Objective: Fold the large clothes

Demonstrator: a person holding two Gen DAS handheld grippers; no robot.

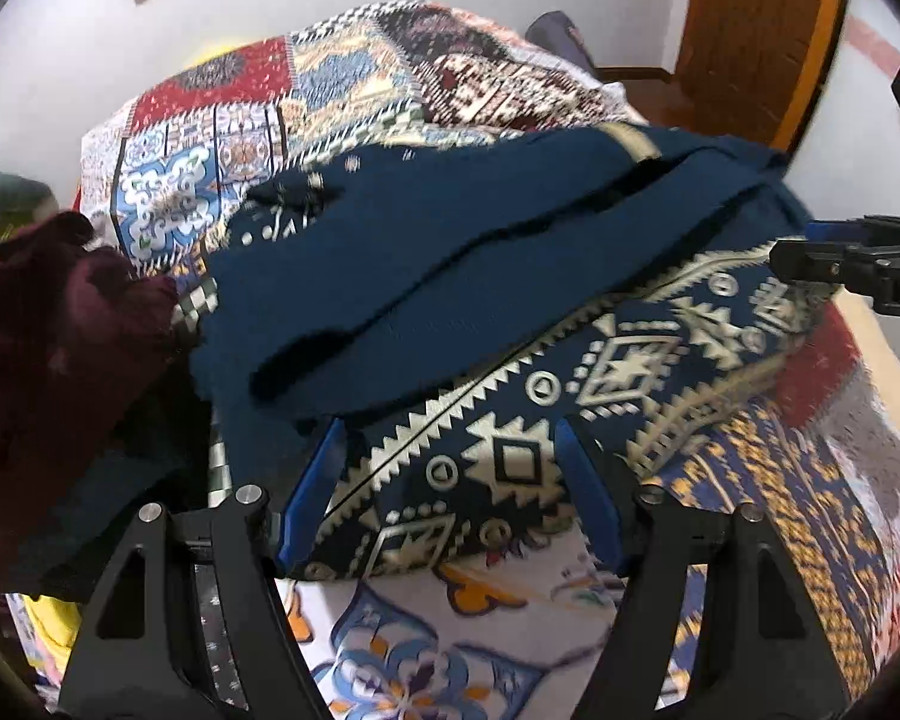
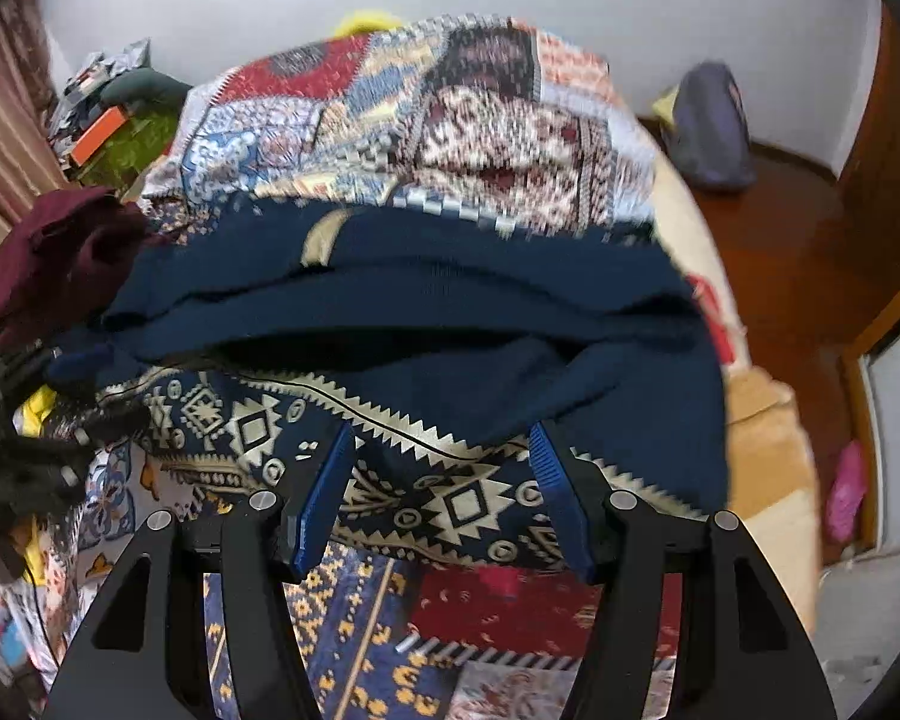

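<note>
**Operator:** Which step was in hand?

**Technician:** A fold had just been laid, by the look of it. The navy garment lay doubled on the patchwork bedspread, its plain knit layers stacked beyond the jaws and its cream-patterned border lying nearest them.

**Operator:** State of the jaws?

**Technician:** The left gripper stood released. Its blue ribbed pads were spread apart, and the border showed between them without being pinched. The right gripper was likewise released; its pads framed the same border at the garment's other end, and no cloth was clamped.

**Operator:** Materials?

**Technician:** The garment appeared to be soft, thick knit, with geometric diamonds and a sawtooth band woven along the hem. The folded edges were rounded rather than creased. A maroon garment lay crumpled to the left of the left jaws.

**Operator:** What did the next move call for?

**Technician:** Probably a fresh grasp. Each gripper would need to close on a corner of the doubled edge, gathering all the layers, because bulky knit tends to slip and spring open.
</note>
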